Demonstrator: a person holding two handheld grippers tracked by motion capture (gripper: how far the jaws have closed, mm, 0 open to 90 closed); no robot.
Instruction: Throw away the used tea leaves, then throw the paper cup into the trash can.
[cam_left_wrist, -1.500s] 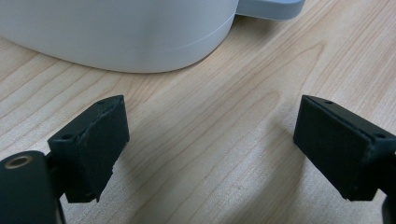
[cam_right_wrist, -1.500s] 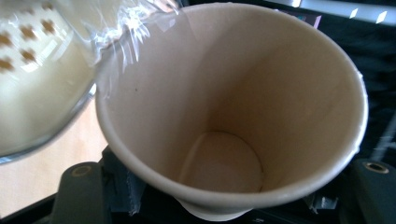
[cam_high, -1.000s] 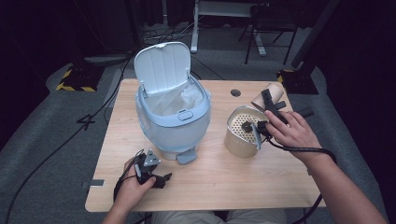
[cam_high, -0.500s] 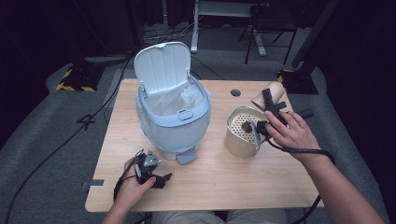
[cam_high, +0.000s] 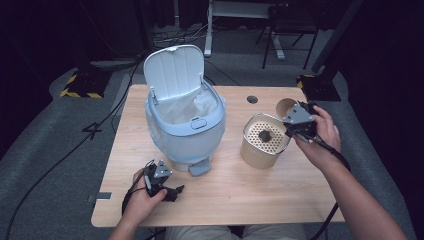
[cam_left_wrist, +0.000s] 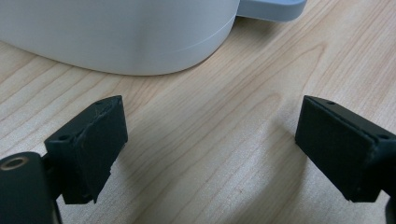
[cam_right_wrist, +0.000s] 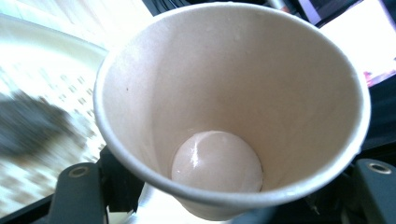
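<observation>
My right gripper (cam_high: 299, 120) is shut on an empty paper cup (cam_high: 286, 106) that lies tipped on its side, its mouth turned toward a tan container (cam_high: 260, 152). Its jaws have just eased open a little with the cup still between them. In the right gripper view the cup (cam_right_wrist: 233, 93) is bare inside, gripped low down by the right gripper (cam_right_wrist: 226, 198). A dark clump (cam_high: 265, 134) lies on the container's perforated top. My left gripper (cam_high: 174, 192) rests open on the table in front of the light blue pedal bin (cam_high: 185, 132). Bare wood shows between the left gripper's (cam_left_wrist: 212, 149) jaws.
The bin's lid (cam_high: 175, 67) stands up and a clear bag lines it; its pedal (cam_high: 200, 167) juts toward me. The wooden table (cam_high: 235, 200) has a cable hole (cam_high: 252, 99) at the back. Cables trail from both grippers. Dark floor surrounds the table.
My right hand has drawn back to the right, off the container's top, and turned so the cup's round mouth now shows. The left gripper has stayed put.
</observation>
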